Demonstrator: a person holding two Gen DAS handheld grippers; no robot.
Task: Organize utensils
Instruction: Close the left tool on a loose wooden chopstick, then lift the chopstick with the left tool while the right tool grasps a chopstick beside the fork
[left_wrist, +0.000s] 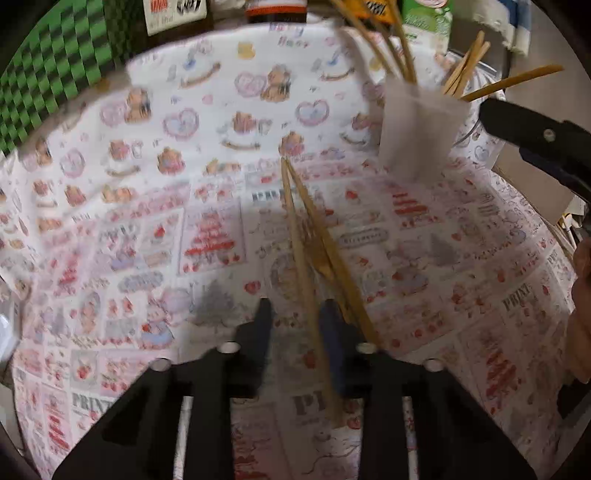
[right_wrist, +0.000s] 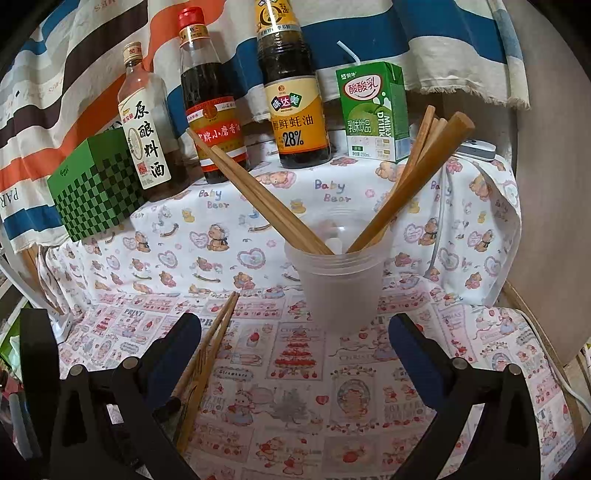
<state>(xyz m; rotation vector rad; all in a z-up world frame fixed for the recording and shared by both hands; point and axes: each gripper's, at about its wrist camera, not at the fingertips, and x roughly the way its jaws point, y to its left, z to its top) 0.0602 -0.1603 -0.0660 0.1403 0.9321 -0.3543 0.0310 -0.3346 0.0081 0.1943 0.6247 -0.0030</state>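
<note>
A patterned tablecloth (right_wrist: 280, 373) covers a table. The left gripper (left_wrist: 297, 314) has its jaws nearly together around a pair of wooden chopsticks (left_wrist: 314, 236); the blurred view suggests the pads are clamped on them, tips pointing toward a frosted plastic cup (right_wrist: 338, 280). The cup stands upright holding several more chopsticks (right_wrist: 413, 177). The right gripper (right_wrist: 295, 339) hangs before the cup, jaws wide apart, empty. Sauce bottles (right_wrist: 210, 103) and a green milk carton (right_wrist: 371, 110) stand behind.

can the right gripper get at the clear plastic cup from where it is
Probably yes: the right gripper has its jaws wide open, with the clear plastic cup straight ahead and only bare patterned tablecloth between them.
</note>
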